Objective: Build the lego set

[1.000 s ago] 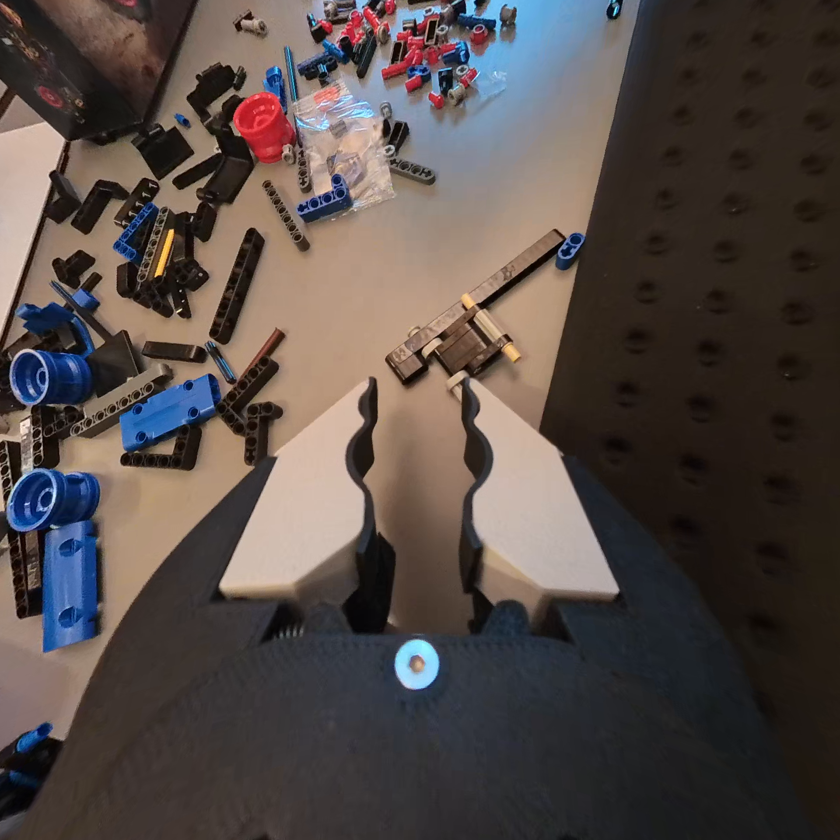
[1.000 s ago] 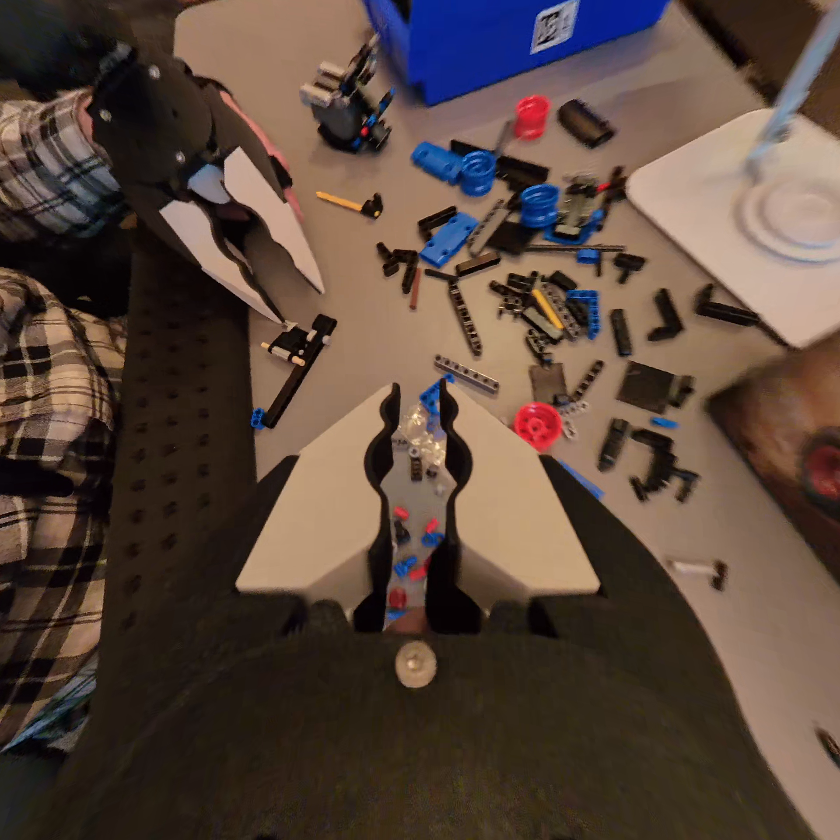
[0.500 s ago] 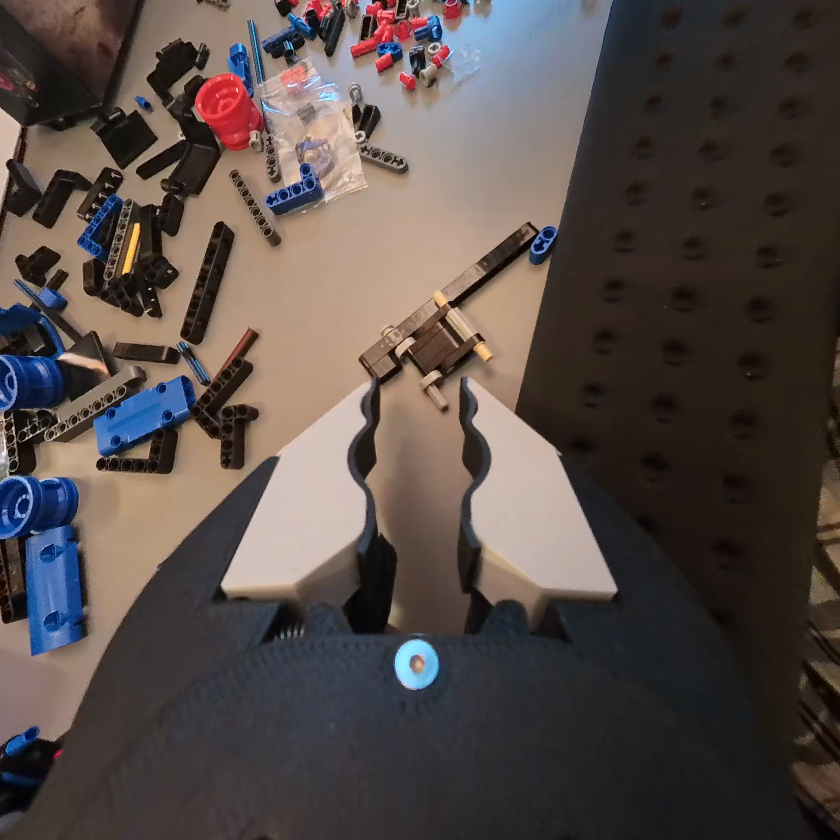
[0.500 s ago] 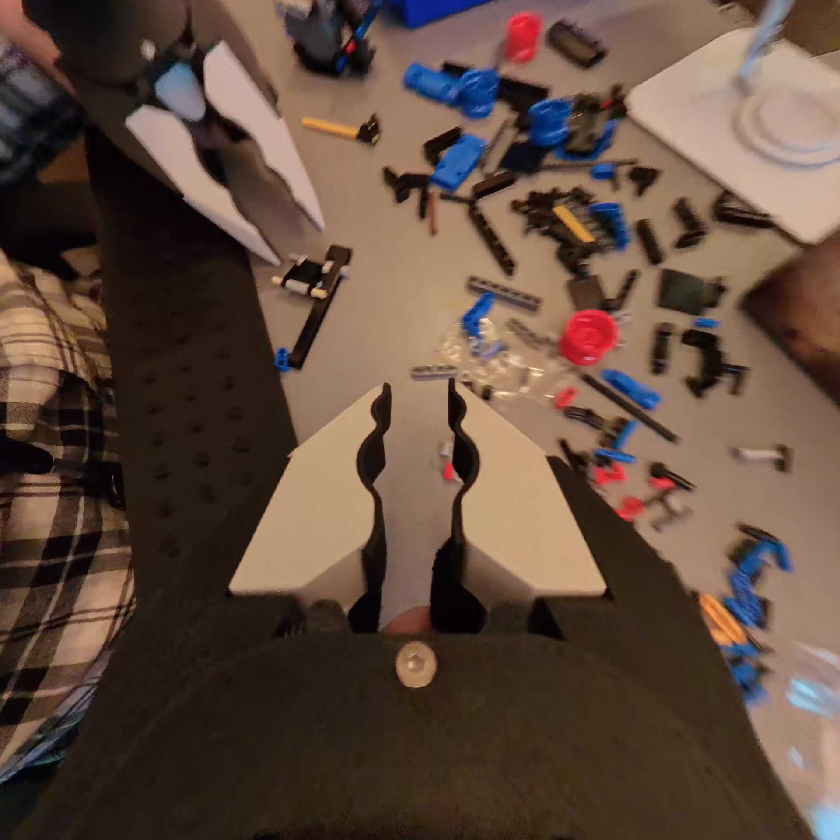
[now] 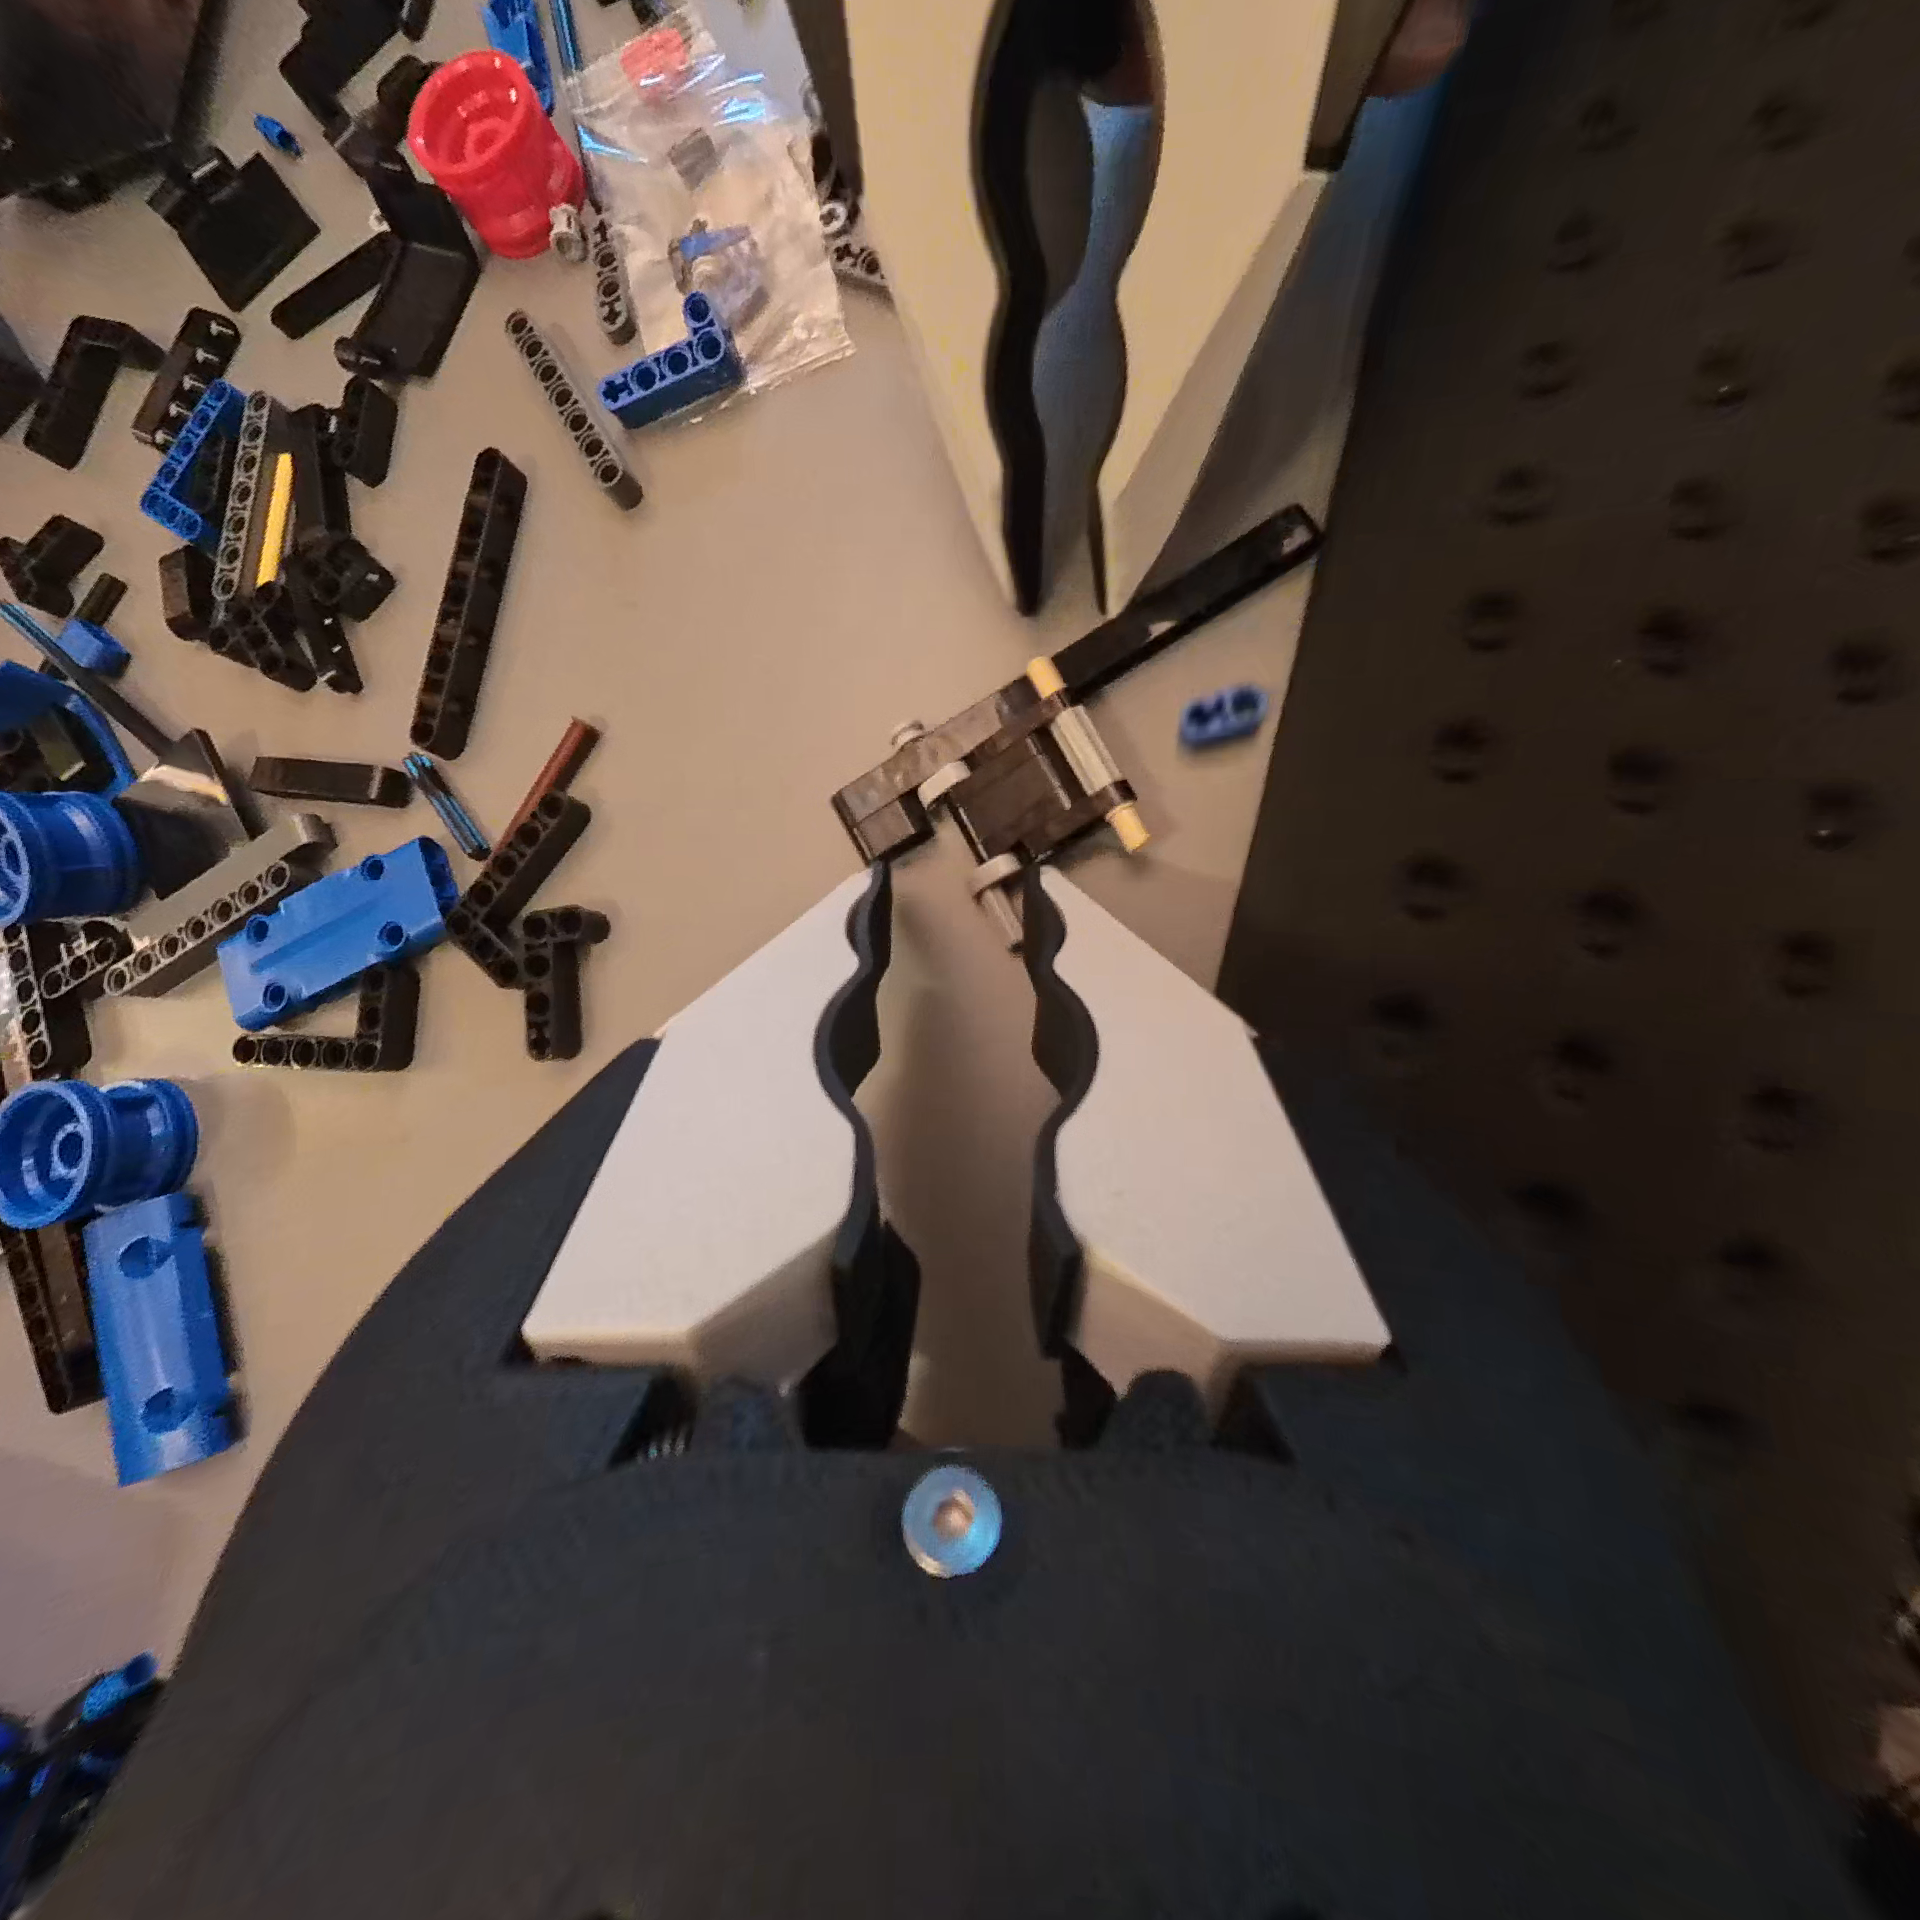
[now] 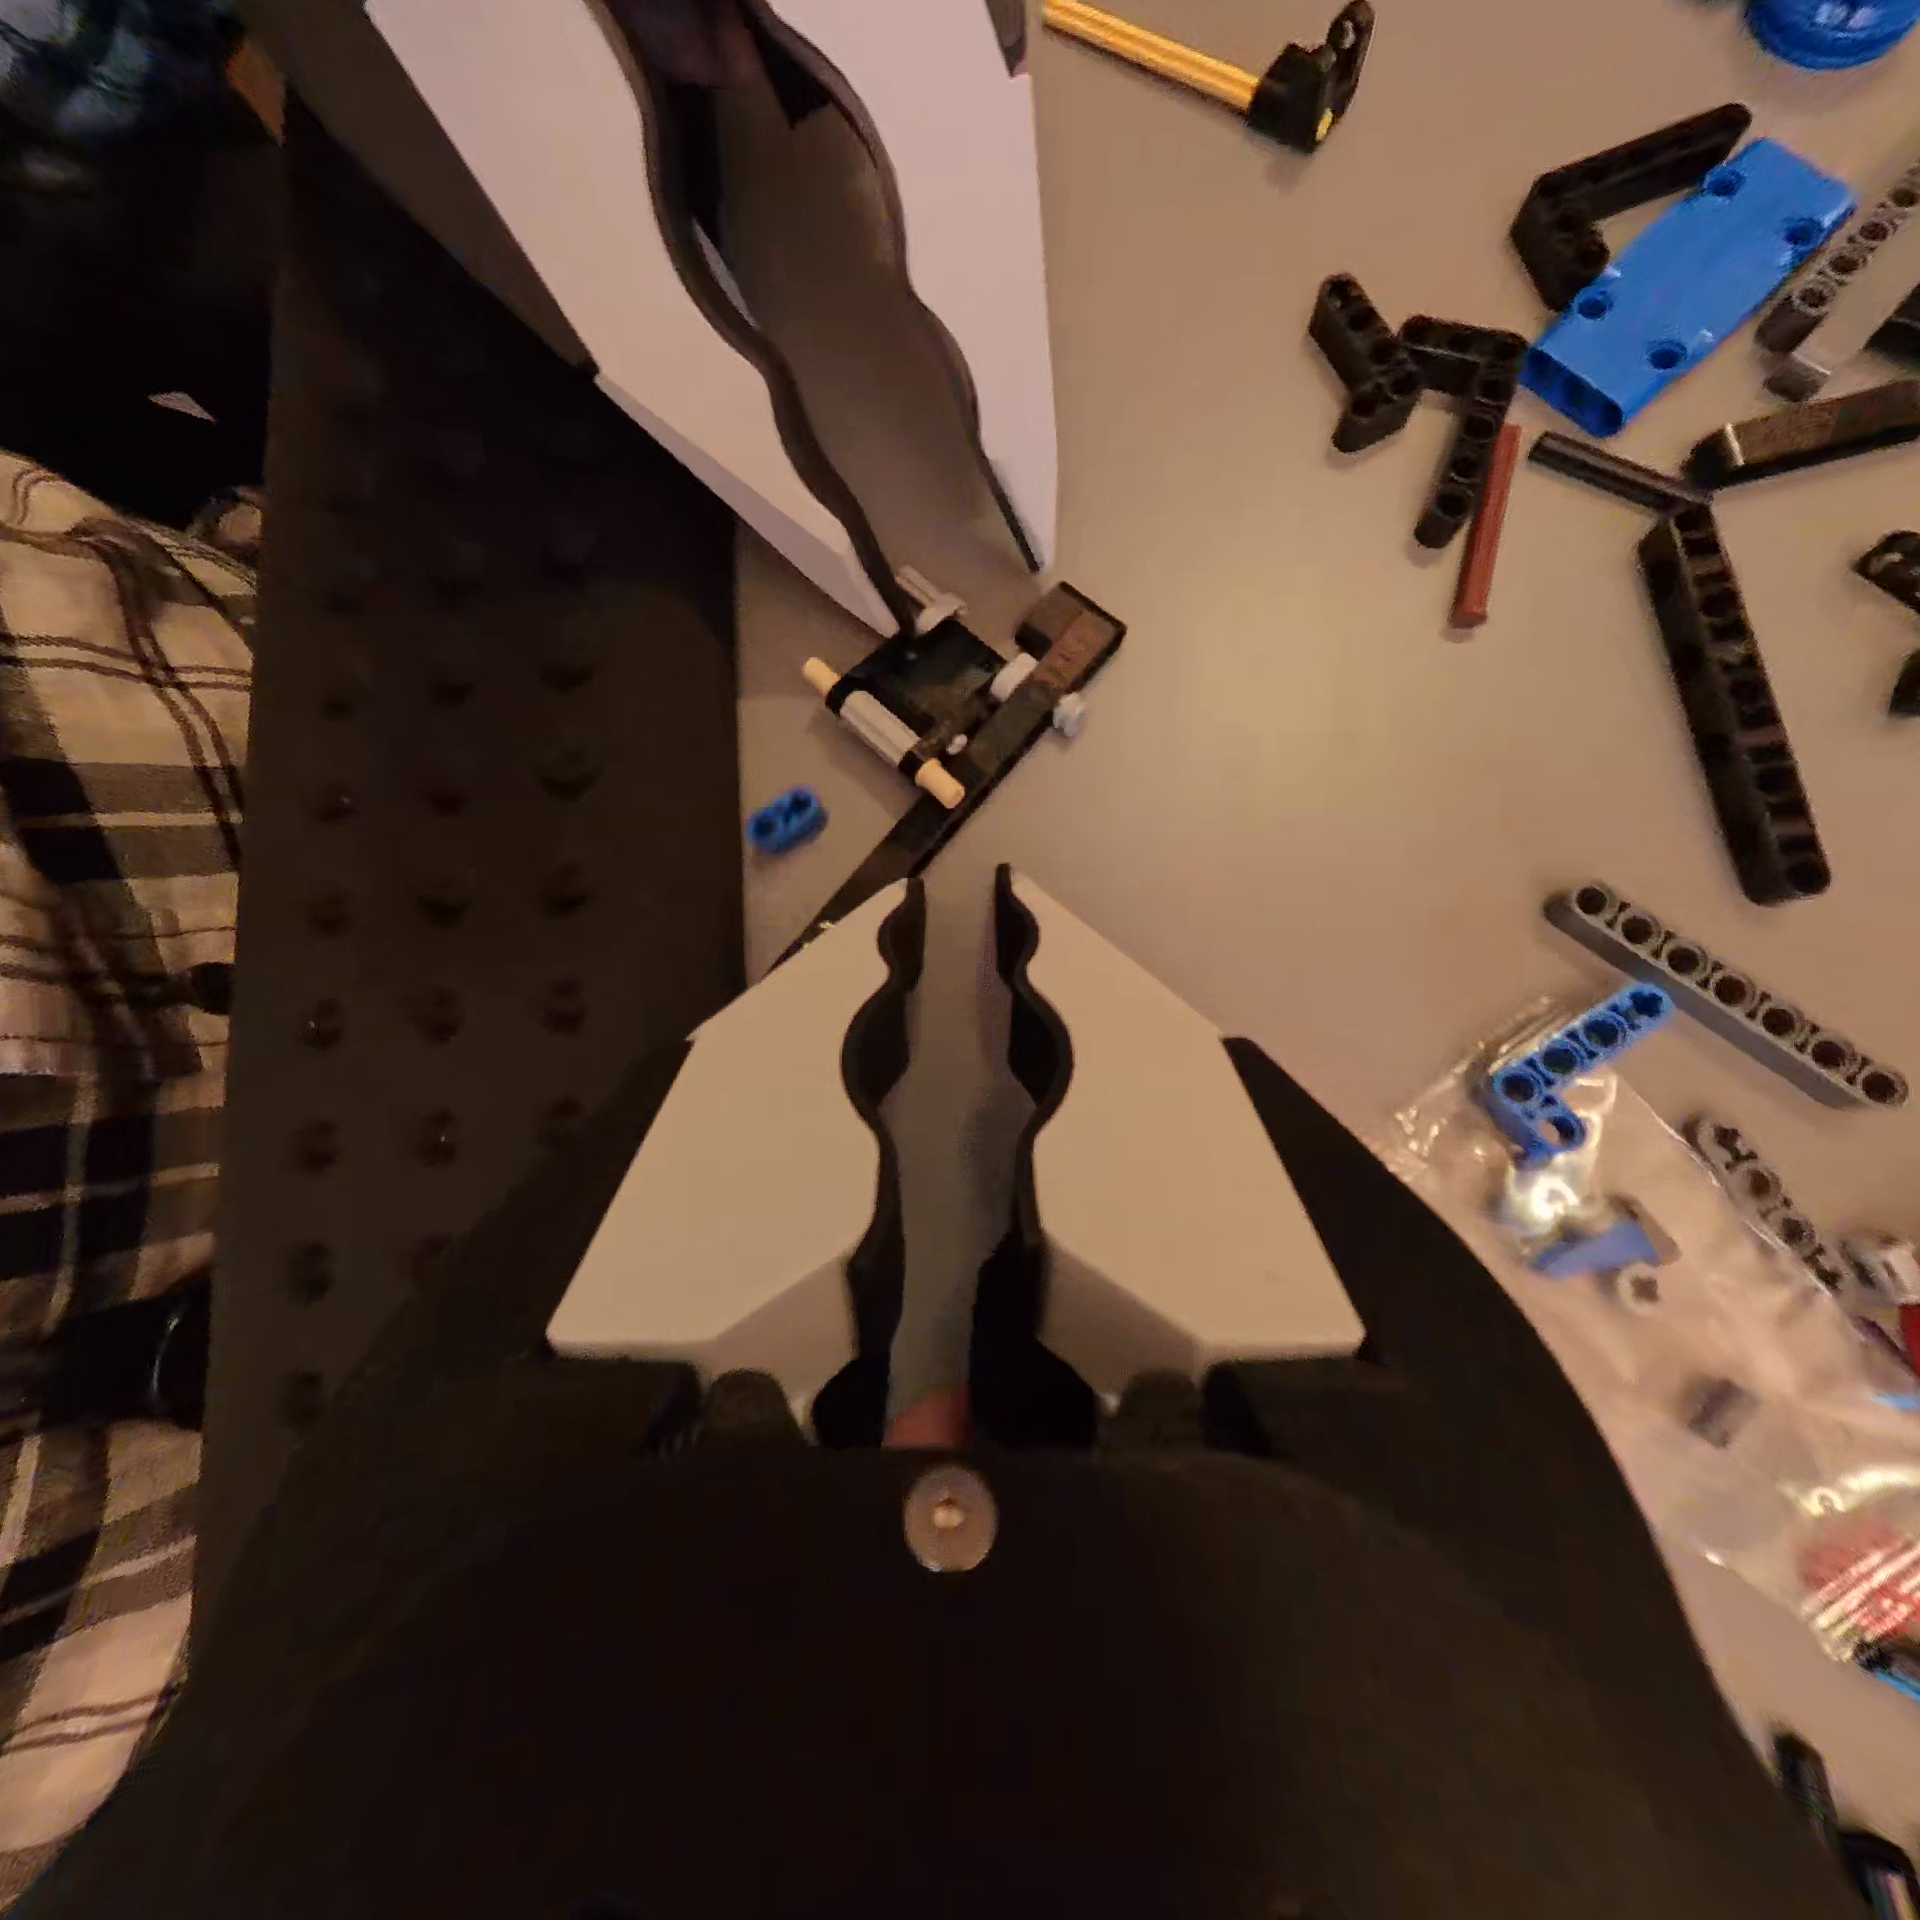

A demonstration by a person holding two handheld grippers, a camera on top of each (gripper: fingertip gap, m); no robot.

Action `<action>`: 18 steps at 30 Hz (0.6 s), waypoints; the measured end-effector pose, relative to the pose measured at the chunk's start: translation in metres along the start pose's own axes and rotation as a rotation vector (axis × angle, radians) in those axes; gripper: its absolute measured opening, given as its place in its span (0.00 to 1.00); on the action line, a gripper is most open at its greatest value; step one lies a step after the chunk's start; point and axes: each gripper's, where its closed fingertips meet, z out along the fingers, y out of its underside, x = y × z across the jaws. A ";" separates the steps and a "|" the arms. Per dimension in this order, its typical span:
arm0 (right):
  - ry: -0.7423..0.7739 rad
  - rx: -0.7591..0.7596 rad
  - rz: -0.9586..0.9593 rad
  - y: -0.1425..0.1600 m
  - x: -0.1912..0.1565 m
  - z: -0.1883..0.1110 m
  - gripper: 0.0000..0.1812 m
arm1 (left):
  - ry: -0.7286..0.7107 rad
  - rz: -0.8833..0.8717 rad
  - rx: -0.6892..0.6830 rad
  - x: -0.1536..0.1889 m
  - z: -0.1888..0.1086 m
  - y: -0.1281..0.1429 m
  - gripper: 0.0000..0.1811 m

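Lettering or brand marks cannot be made out on the small black assembly [image 5: 997,774] lying on the grey table [image 5: 727,644] by the dark studded mat [image 5: 1610,727], flanked by the left gripper [image 5: 956,883] and right gripper [image 6: 958,883], both with fingers spread, empty.

Both tongs [image 5: 954,888] [image 6: 958,896] closed in on the black assembly [image 5: 997,774].

Both wrist cameras look steeply down, close, at the small black assembly [image 5: 997,774] [image 6: 951,696] from opposite sides. Both views share it and the blue connector [image 5: 1224,717] [image 6: 787,821] beside it.
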 end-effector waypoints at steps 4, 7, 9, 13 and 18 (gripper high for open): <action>0.002 0.012 -0.008 -0.006 0.002 0.000 0.10 | -0.020 0.035 -0.011 -0.005 0.000 0.002 0.09; 0.020 0.048 0.004 -0.014 0.011 -0.003 0.10 | -0.012 0.046 -0.005 -0.006 0.001 0.001 0.09; 0.033 0.041 0.003 -0.016 0.020 0.000 0.10 | 0.005 0.049 0.004 -0.005 0.003 0.000 0.08; 0.004 0.023 -0.005 -0.016 0.031 0.009 0.07 | 0.027 0.057 -0.001 -0.005 0.005 -0.002 0.04; -0.034 0.010 -0.072 -0.019 0.029 0.013 0.02 | 0.032 0.055 0.011 -0.005 0.006 -0.002 0.04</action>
